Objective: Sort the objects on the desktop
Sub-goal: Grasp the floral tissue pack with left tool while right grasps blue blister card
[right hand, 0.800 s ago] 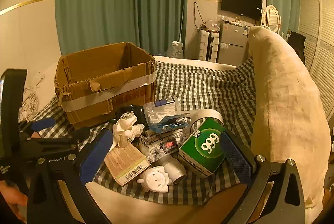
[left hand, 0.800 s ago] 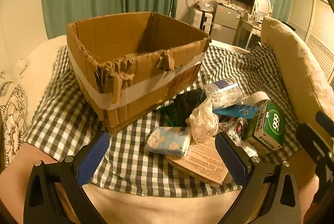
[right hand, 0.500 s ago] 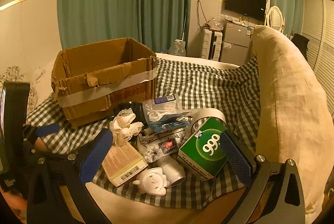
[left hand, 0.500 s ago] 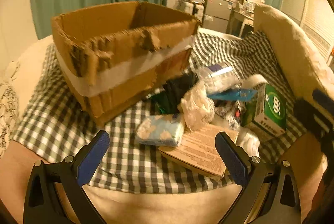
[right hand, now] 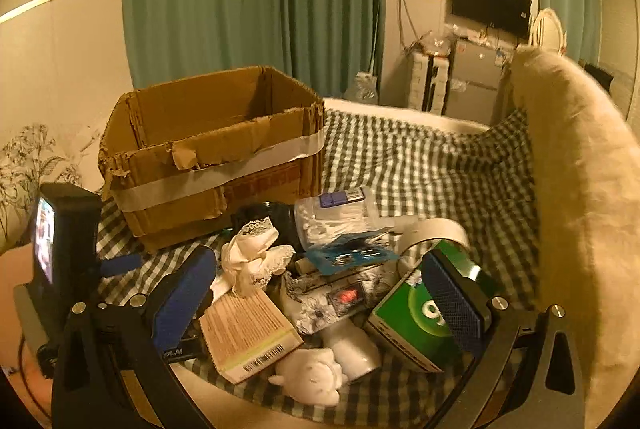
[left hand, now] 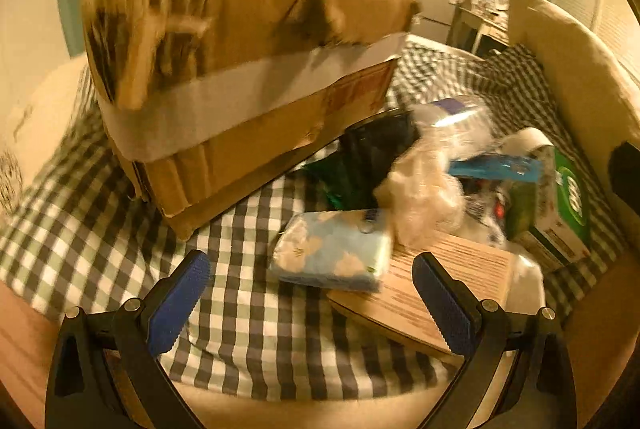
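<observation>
Your left gripper is spread wide and holds nothing, its pads low in the frame just short of the tissue pack, which lies at centre, half on the checked cloth and half on the tan booklet. If you close here you risk pinching the booklet's edge along with the pack, or dragging the cloth up with it. Your right gripper is also wide open and empty, low in its frame over the same heap; its right pad crosses the green box, so a careless close could knock that box off the near edge, where the white figurine already sits close to the cloth's border. The lace cloth and blue packet lie loosely on the pile and could snag and slide. Further back, upper left, the open carton stands just beside the heap; the left view is blurred, so judge your aim carefully.
</observation>
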